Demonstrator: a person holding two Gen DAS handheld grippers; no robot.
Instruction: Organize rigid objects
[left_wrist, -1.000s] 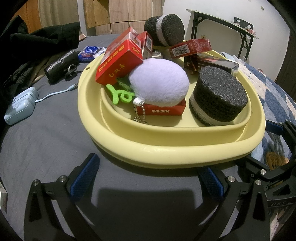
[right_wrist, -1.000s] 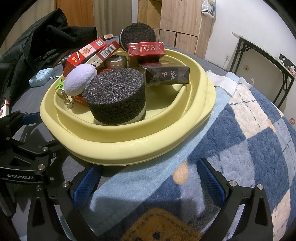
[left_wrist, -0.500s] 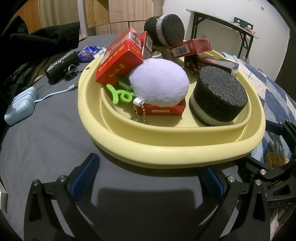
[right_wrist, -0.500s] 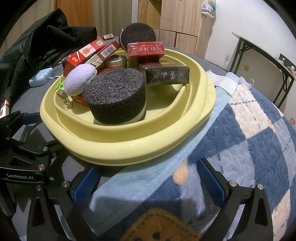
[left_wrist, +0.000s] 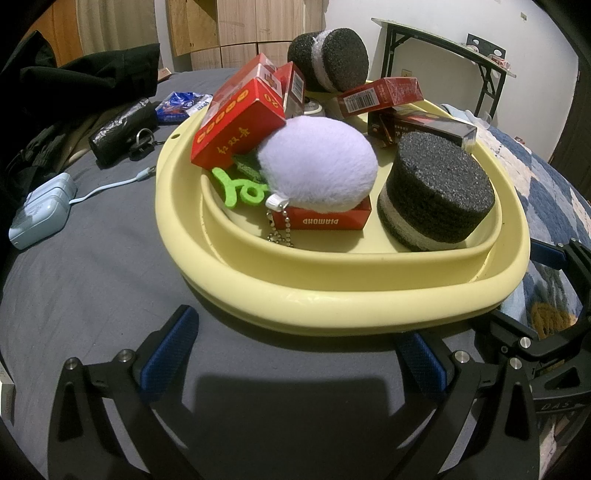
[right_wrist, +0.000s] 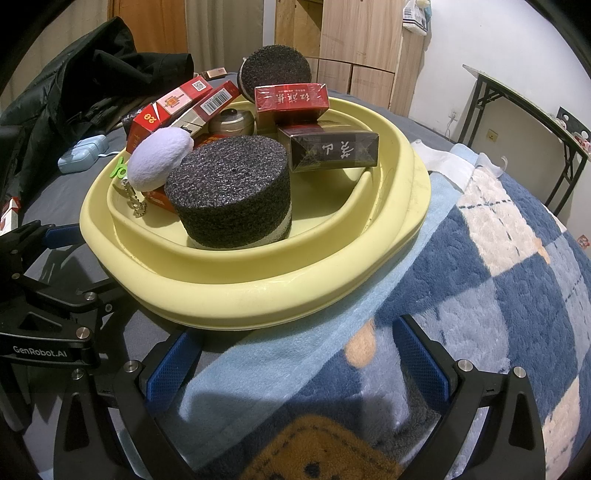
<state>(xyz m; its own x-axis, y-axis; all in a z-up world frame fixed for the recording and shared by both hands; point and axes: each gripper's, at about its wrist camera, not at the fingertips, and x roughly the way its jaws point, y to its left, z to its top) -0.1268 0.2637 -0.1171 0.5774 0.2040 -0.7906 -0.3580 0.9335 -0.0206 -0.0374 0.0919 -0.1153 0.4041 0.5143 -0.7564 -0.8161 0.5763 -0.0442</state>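
We see the yellow tub (left_wrist: 236, 284) full of boxes and sponges in the middle of both frames, just above our left gripper (left_wrist: 295, 354) and right gripper (right_wrist: 297, 360). Both jaws are wide open and hold nothing.

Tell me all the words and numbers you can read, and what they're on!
"DIAMOND", upside down: red box under the white plush ball.
"20": tilted red box.
"GenRobot.AI": left gripper.
"DAS": right gripper.
Chinese characters on the red pack and dark box, and the barcodes: unreadable to me.
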